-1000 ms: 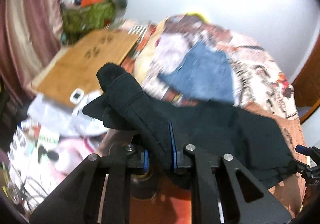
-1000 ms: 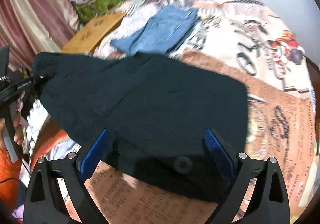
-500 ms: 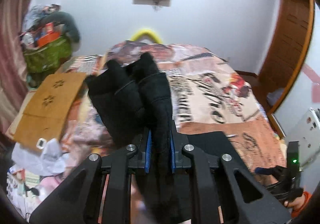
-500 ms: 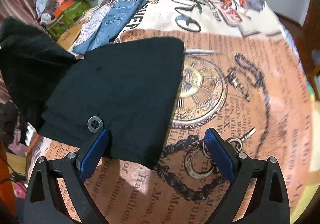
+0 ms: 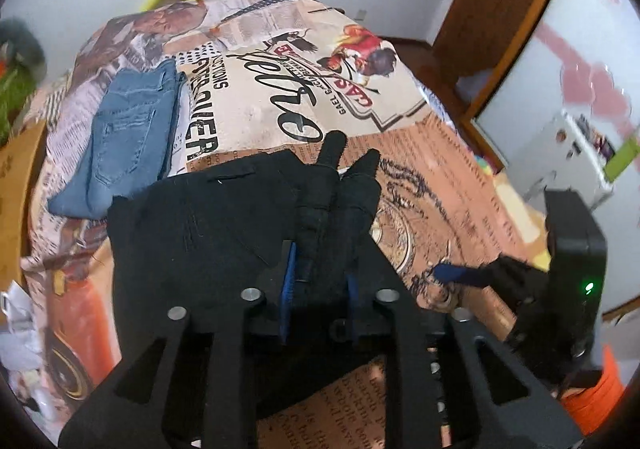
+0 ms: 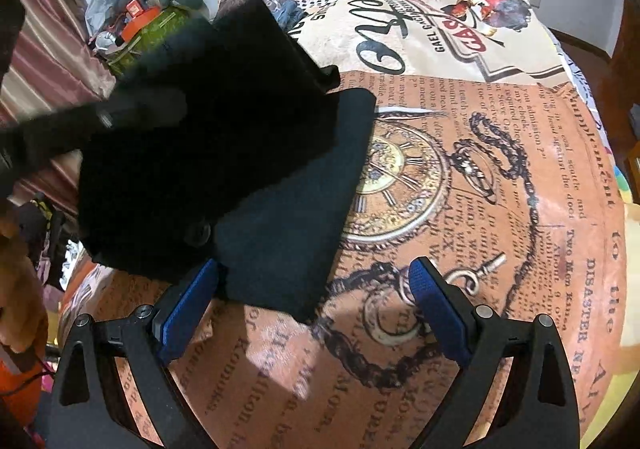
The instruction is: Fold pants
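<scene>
Black pants [image 5: 208,225] lie on the printed bedspread [image 5: 440,169]. My left gripper [image 5: 320,281] is shut on a bunched end of the black pants and holds it over the lower layer. In the right wrist view the lifted part of the pants [image 6: 208,121] hangs over the flat part [image 6: 288,225], and a button [image 6: 198,233] shows near the front edge. My right gripper [image 6: 312,309] is open and empty, just in front of the pants' near edge. It also shows at the right of the left wrist view [image 5: 452,273].
Folded blue jeans [image 5: 124,137] lie on the bed's far left. A green bag with clutter [image 6: 148,25] and a striped curtain [image 6: 44,61] are beyond the bed's left side. A wooden door [image 5: 508,9] and a white appliance [image 5: 576,153] stand at the right.
My left gripper has swung the held end of the black pants from the left side across over the flat part. My right gripper has stayed open and drawn back off the pants.
</scene>
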`<state>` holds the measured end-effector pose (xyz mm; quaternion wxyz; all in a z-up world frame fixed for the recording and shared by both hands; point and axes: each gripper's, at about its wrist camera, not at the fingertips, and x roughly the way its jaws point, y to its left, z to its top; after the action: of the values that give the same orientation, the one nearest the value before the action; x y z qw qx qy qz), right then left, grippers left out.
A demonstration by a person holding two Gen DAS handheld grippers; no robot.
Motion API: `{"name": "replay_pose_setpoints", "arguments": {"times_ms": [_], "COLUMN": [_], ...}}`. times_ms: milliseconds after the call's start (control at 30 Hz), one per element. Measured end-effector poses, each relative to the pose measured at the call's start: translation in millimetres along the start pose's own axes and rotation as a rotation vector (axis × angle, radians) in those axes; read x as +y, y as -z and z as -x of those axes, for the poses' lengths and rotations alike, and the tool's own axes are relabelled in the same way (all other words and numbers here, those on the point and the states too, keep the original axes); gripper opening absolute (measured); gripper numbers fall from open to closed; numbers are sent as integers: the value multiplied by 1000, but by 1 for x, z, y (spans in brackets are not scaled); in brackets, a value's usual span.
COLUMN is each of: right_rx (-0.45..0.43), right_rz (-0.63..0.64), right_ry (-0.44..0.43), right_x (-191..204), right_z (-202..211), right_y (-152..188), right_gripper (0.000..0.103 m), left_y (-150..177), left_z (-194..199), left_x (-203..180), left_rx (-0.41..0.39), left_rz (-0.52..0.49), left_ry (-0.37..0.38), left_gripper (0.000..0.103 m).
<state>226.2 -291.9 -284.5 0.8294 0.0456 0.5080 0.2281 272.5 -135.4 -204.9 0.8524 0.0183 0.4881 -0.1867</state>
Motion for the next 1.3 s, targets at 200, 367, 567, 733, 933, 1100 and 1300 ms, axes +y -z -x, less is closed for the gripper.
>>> {"name": "replay_pose_setpoints", "arguments": {"times_ms": [200,367,567,733,933,1100,1300], "right_rx": [-12,-26,-41,-36,-15,-2,6], "right_rz": [-8,-3,-3,-12,-29,-50,-32], "right_ry": [2,-1,-3,-1,-4,-14,1], "right_x": [-2,3,5,4,1,-4,-8], "right_z": [4,9,14,13,8,5,4], "right_y": [3,3,5,5,8,11,4], "right_gripper": [94,95,95,95,95,96,95], "left_y": [-5,-16,-36,-56,-66,-60,-46], "left_z": [29,46,35,5,-65,-135,-143], "left_x": [3,12,63,122,171,181,169], "left_rx": [-102,-154,-132,-51,107,302,298], "left_rz": [24,-7,-6,50,99,33,-73], "left_ry": [17,-82,-262,-341,-409,-445,-480], "left_gripper": [80,90,96,96,96,97,100]}}
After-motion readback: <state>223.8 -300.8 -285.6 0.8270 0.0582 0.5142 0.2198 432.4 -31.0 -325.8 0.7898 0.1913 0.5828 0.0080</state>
